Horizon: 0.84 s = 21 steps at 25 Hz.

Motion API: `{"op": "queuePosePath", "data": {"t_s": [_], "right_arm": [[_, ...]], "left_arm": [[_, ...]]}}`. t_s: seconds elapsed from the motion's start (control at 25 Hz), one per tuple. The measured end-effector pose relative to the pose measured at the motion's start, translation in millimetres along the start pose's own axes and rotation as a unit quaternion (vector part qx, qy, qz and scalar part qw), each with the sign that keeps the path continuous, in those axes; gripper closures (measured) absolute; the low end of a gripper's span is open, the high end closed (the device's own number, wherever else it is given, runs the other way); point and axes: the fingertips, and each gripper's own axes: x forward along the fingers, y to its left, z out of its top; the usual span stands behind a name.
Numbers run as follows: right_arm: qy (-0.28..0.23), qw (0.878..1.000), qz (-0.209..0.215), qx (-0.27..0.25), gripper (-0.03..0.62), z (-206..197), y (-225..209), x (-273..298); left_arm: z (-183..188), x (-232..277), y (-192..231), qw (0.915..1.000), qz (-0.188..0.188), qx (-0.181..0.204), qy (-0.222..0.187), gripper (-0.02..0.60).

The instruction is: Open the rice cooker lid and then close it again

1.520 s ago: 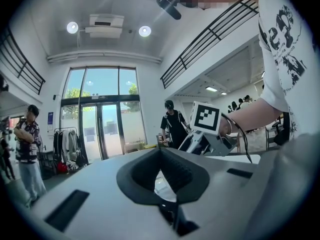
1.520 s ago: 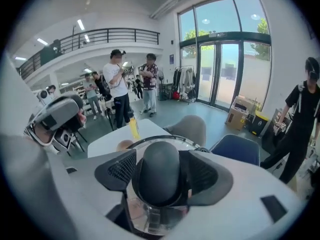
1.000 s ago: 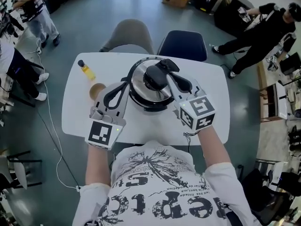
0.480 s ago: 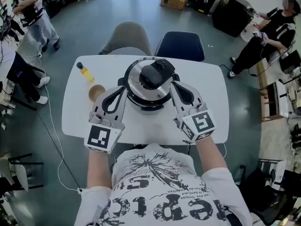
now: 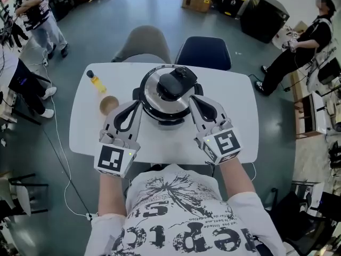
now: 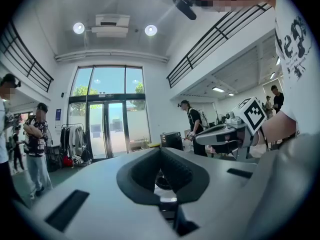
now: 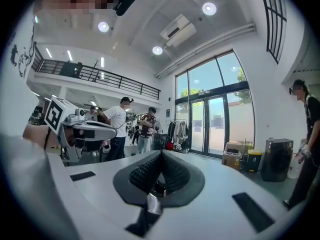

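The rice cooker [image 5: 166, 94] stands mid-table with its steel lid down and a black handle [image 5: 173, 83] on top. My left gripper [image 5: 137, 103] rests by the cooker's near left side, jaws shut and empty. My right gripper [image 5: 192, 98] sits by the near right side, also shut on nothing. Neither touches the lid handle. In the left gripper view the shut jaws [image 6: 161, 152] point level across the room, and the right gripper [image 6: 226, 134] shows at the right. In the right gripper view the jaws [image 7: 161, 155] meet at their tips, and the left gripper [image 7: 86, 129] shows at the left.
On the white table [image 5: 241, 103], a small yellow bottle [image 5: 97, 81] and a brown cup [image 5: 108, 104] stand left of the cooker. Two chairs [image 5: 205, 51] are tucked in at the far edge. People stand around the room's edges.
My right gripper has come off the black lid handle and drawn back to the cooker's near right side. The left gripper has also backed off a little.
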Motion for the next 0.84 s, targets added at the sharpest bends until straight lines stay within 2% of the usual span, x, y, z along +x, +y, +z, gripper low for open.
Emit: {"op": "queuePosePath", "data": {"t_s": [0.84], "right_arm": [[0.010, 1.000, -0.021, -0.012, 0.582, 6, 8, 9]], "left_arm": [[0, -7, 11, 0.9998, -0.018, 0.012, 0.003, 0.568]]}}
